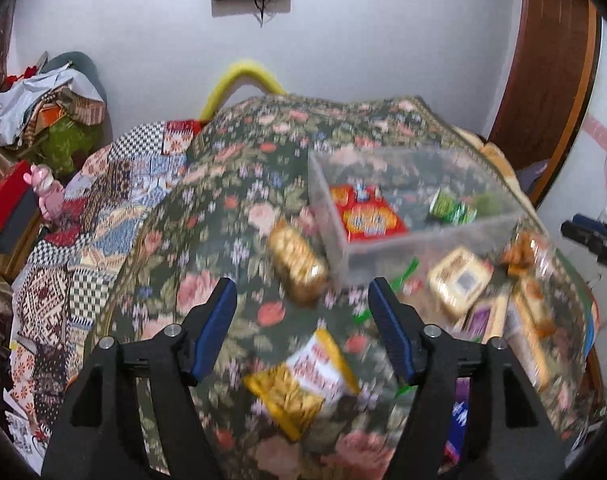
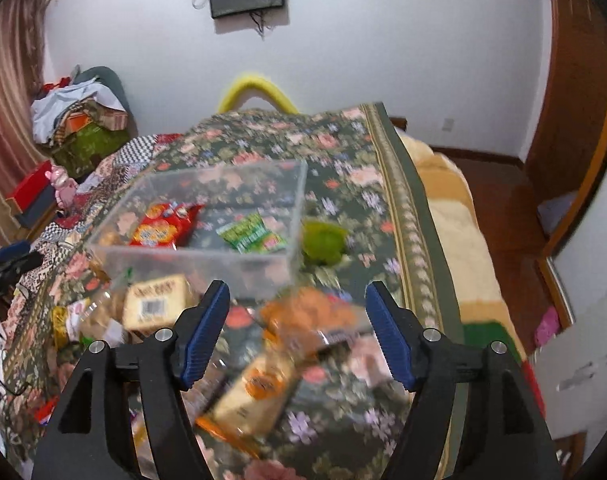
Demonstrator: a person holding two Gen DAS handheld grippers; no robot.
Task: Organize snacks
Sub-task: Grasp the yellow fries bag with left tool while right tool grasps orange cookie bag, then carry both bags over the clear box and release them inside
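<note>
Both grippers, left gripper (image 1: 303,300) and right gripper (image 2: 297,304), are held apart and empty; loose packets should be gripped squarely, then lowered into the clear bin (image 2: 263,258).

Dark green floral woven cloth (image 2: 343,168) covers the surface, matt and soft-looking. On it, a clear rigid plastic box (image 2: 207,256), slightly frosted. Near left, a shiny gold foil snack packet (image 1: 299,384) gleams. Black matt plastic gripper arms carry ribbed blue rubbery pads (image 2: 205,332).
</note>
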